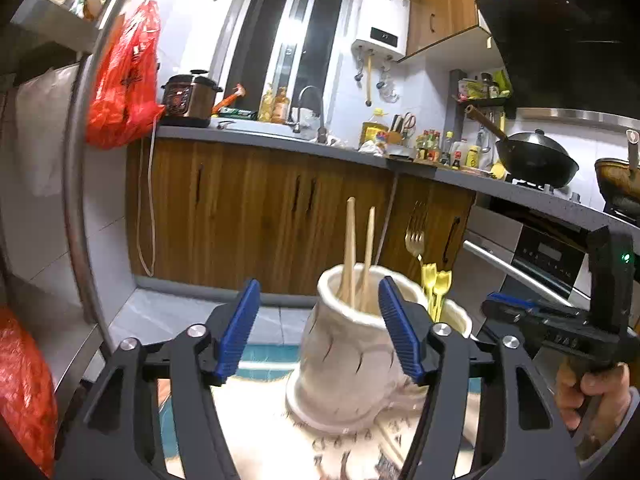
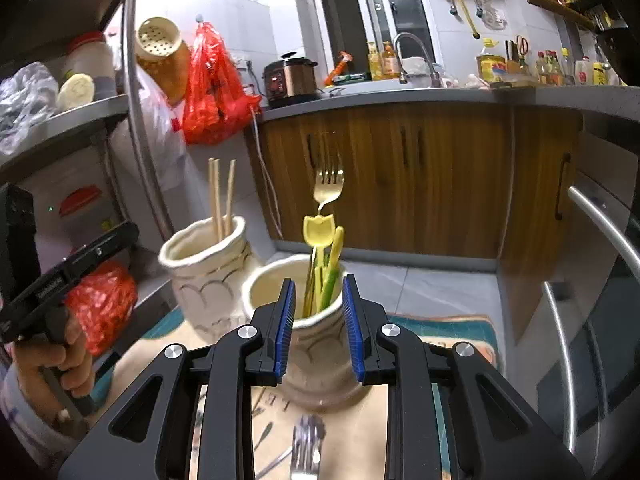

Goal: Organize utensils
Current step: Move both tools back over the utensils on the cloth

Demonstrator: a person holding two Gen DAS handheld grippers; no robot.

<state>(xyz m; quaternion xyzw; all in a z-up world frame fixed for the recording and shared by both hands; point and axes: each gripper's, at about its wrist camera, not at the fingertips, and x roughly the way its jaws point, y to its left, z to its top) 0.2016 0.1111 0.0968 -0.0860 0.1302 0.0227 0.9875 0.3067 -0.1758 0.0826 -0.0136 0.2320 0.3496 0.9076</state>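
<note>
A white ceramic holder [image 1: 344, 360] with wooden chopsticks [image 1: 352, 248] standing in it sits just beyond my left gripper [image 1: 319, 292], which is open with nothing between its blue pads. Behind it a second white holder [image 1: 456, 316] carries yellow-green utensils and a gold fork [image 1: 416, 232]. In the right wrist view that second holder [image 2: 320, 356] is straight ahead of my right gripper [image 2: 319, 280], whose jaws stand narrowly open and empty. The gold fork [image 2: 329, 184] and a yellow tulip-shaped utensil [image 2: 318, 230] rise from it. The chopstick holder [image 2: 204, 276] stands to the left. A silver fork [image 2: 306, 452] lies on the mat below.
Both holders stand on a beige patterned mat [image 2: 460, 336] with a teal border. A metal shelf rack [image 2: 132, 120] with red bags [image 2: 212, 92] stands left, wooden cabinets [image 2: 400, 176] behind, an oven [image 2: 600, 320] right. A hand [image 2: 60, 360] grips the left tool.
</note>
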